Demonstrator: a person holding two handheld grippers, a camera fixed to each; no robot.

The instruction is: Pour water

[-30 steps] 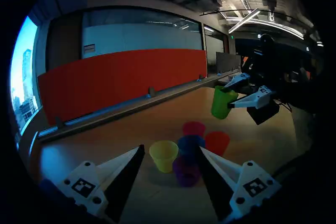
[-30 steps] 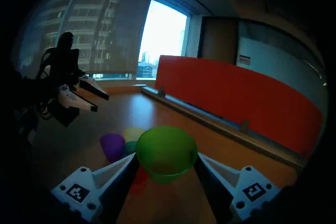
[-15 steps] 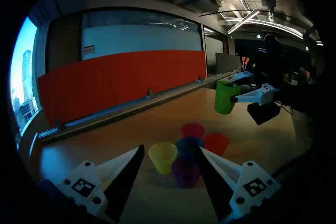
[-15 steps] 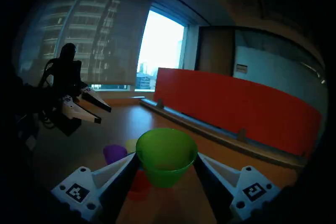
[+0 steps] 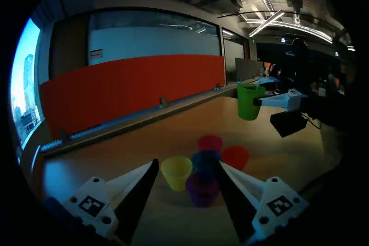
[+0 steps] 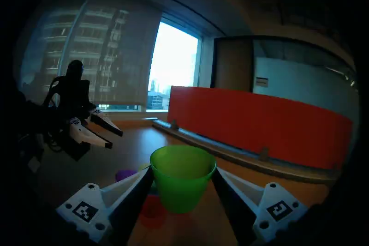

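1. Wooden surface (image 5: 184,126) running along a long red divider (image 5: 138,84), with a bright window (image 6: 173,68) at one end. The room is pretty dim otherwise.
2. Right tool (image 6: 182,171) has both fingers pinched on a green cup (image 6: 182,188), one on each side just under the rim. The cup is upright and up in the air, not touching the surface.
3. Can't tell if there's any water in it. In the right gripper view the rim is nearly edge-on, and the left gripper view only gets the outside.
4. Left tool (image 5: 187,163) is spread wide with nothing between its fingers.
5. Just ahead of it, five small cups huddle together on the surface, all mouth up: yellow cup (image 5: 176,171) on the left, purple cup (image 5: 202,189) nearest, blue cup (image 5: 205,159) in the middle, pink cup (image 5: 210,142) at the back, red cup (image 5: 235,156) on the right.
6. Their insides are too dark to make out any contents.
7. In the left gripper view the green cup hangs higher than that bunch, beyond it and off to the right, well apart.
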